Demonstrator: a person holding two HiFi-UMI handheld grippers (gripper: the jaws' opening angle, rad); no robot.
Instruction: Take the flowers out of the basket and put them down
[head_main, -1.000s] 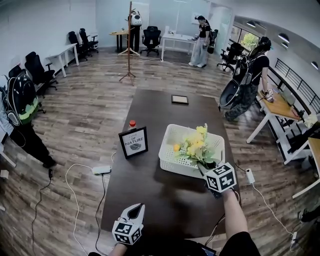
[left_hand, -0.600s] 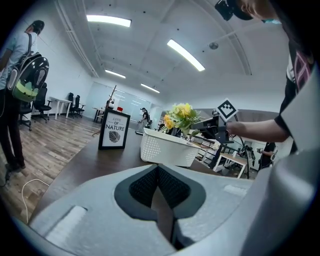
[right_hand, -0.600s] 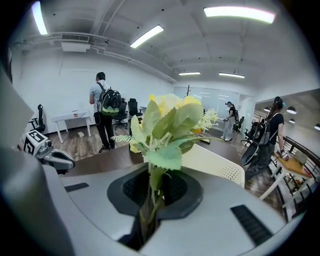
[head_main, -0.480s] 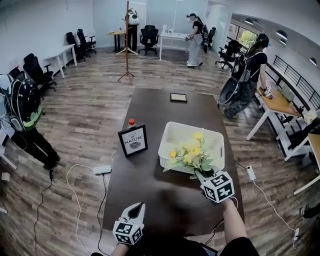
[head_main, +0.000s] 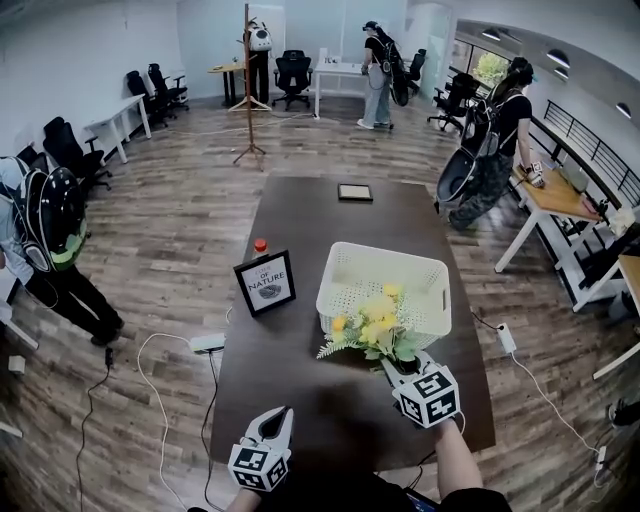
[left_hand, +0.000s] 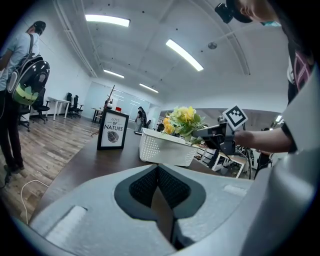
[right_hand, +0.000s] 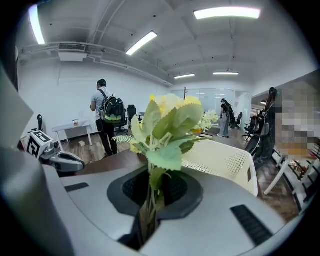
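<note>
Flowers at the basket's near rim, bare counter in front.

My left hand-held gripper (head_main: 271, 424) is closed and empty by the counter's (head_main: 300, 385) front edge. The framed sign (head_main: 266, 283) stands just left of the white basket (head_main: 390, 252). The right hand-held gripper (head_main: 396, 366) clamps the stems of the flowers (head_main: 368, 330), held up over the basket's near rim, with bare top between the grippers.

Head view overhead — low gripper views share basket (head_main: 385, 250).

Perforated plastic basket (head_main: 390, 252) on seemingly matt wooden table (head_main: 310, 215).
</note>
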